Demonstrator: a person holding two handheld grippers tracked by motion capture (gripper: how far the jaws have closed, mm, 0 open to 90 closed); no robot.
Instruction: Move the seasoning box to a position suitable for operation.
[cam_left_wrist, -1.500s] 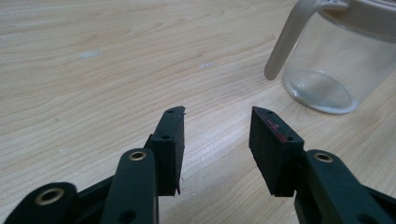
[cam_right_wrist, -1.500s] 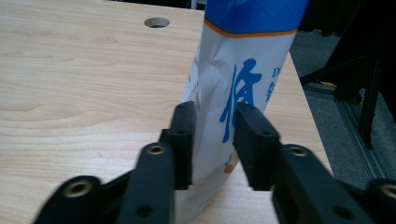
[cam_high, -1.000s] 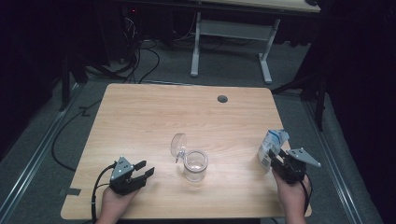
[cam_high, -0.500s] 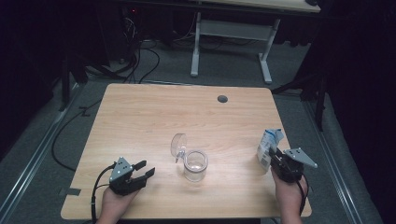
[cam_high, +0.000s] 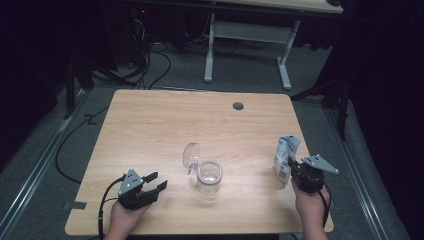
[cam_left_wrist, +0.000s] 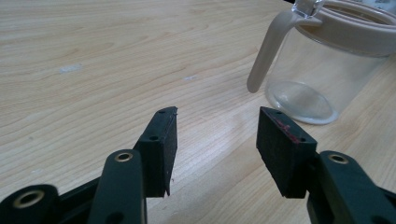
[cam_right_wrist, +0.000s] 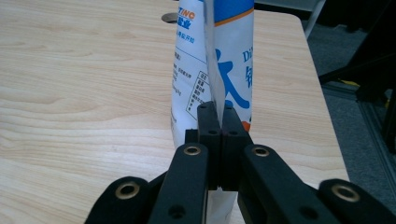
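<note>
Pouch (cam_high: 285, 159) stands near the table's (cam_high: 165, 120) right edge, at about 3 o'clock from the jar (cam_high: 208, 177), well apart from it. Its long axis is close to upright, the top leaning slightly away from the person toward 12 o'clock; in the right gripper view the printed face and a side seam run straight up from the jaws. The right gripper (cam_high: 300, 172) is clamped on that seam of the pouch (cam_right_wrist: 224, 70), jaws pressed flat together on the material.

The left gripper (cam_high: 152, 184) rests at about 8 o'clock from the jar, jaws spread and holding nothing; its own view shows the jar (cam_left_wrist: 327, 70) just ahead, its handle (cam_left_wrist: 271, 51) hanging down the near side. The hinged lid (cam_high: 191, 154) is flipped back at the jar's 11 o'clock, so the mouth is free.

The step in hand looks like carrying the pouch to the jar for pouring. Next, I judge, the right hand must travel toward 9 o'clock and tip the pouch's top over the mouth, while the left gripper steadies the jar.
</note>
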